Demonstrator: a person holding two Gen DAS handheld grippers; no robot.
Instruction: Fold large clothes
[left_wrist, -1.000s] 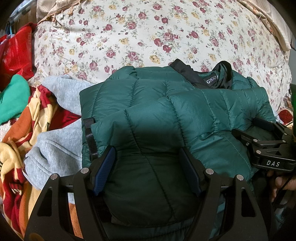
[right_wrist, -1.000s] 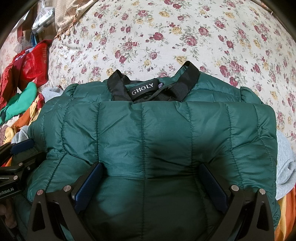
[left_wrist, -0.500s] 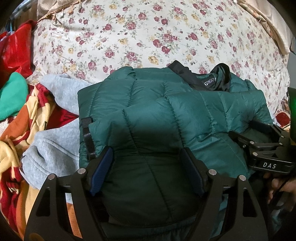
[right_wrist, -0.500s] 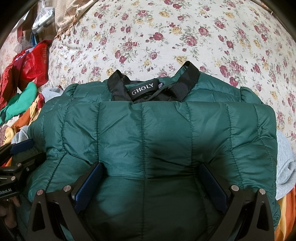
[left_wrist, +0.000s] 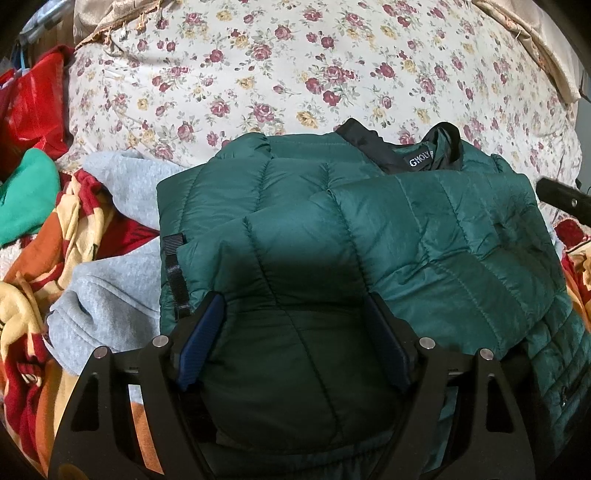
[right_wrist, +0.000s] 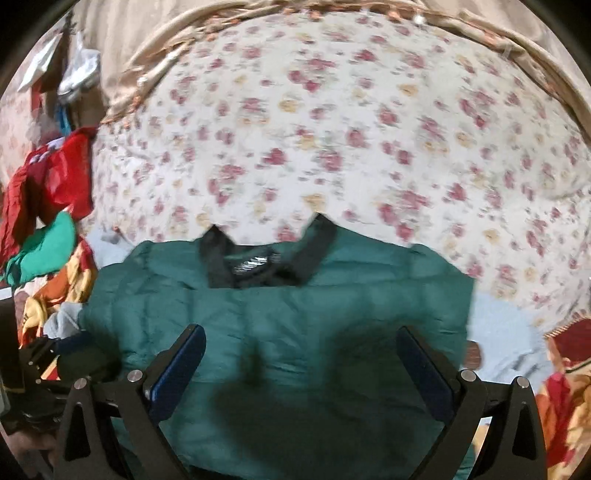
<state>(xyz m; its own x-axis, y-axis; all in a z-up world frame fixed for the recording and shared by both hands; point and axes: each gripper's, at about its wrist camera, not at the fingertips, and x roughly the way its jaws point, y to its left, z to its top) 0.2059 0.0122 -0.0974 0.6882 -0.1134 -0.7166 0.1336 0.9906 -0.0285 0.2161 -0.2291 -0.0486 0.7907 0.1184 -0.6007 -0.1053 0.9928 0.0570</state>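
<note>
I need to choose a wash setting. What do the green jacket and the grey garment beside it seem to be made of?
The green jacket: likely a thin synthetic shell, nylon or polyester, over puffy filling. It has a slight sheen and stitched quilt lines between swollen panels; the filling itself is hidden.
The grey garment: probably cotton-blend fleece or sweatshirt knit. It looks matte, heathered and softly fuzzy, with thick rounded folds.

Right wrist view motion-blurred, jacket (right_wrist: 280, 332) label unreadable, right tool (left_wrist: 561, 199) cut off at frame edge
</note>
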